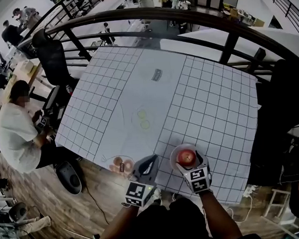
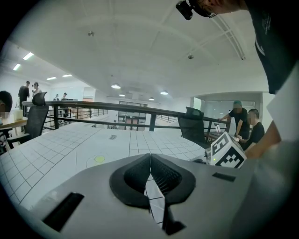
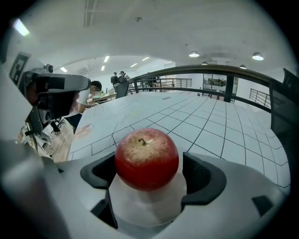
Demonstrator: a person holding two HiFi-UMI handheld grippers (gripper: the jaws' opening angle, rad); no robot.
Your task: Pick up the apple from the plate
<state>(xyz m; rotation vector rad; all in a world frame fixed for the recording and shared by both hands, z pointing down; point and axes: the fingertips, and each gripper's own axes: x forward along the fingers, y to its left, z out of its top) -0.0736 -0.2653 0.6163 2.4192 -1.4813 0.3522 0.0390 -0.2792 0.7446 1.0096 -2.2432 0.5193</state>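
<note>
A red apple (image 1: 186,157) (image 3: 146,158) sits upright, stem up, on a small white plate (image 1: 175,156) (image 3: 149,210) near the front edge of the white gridded table (image 1: 214,102). My right gripper (image 1: 189,163) (image 3: 148,175) is open, its two dark pads standing on either side of the apple over the plate; a narrow gap shows at the right pad. My left gripper (image 1: 150,161) (image 2: 150,175) hovers just left of the plate, shut, with nothing between its jaws.
A small round dish with brownish pieces (image 1: 121,164) lies at the table's front edge, left of my left gripper. Two pale green circles (image 1: 143,119) mark the table's middle. A curved black railing (image 1: 224,21) runs behind the table. A person (image 1: 14,135) sits at the left.
</note>
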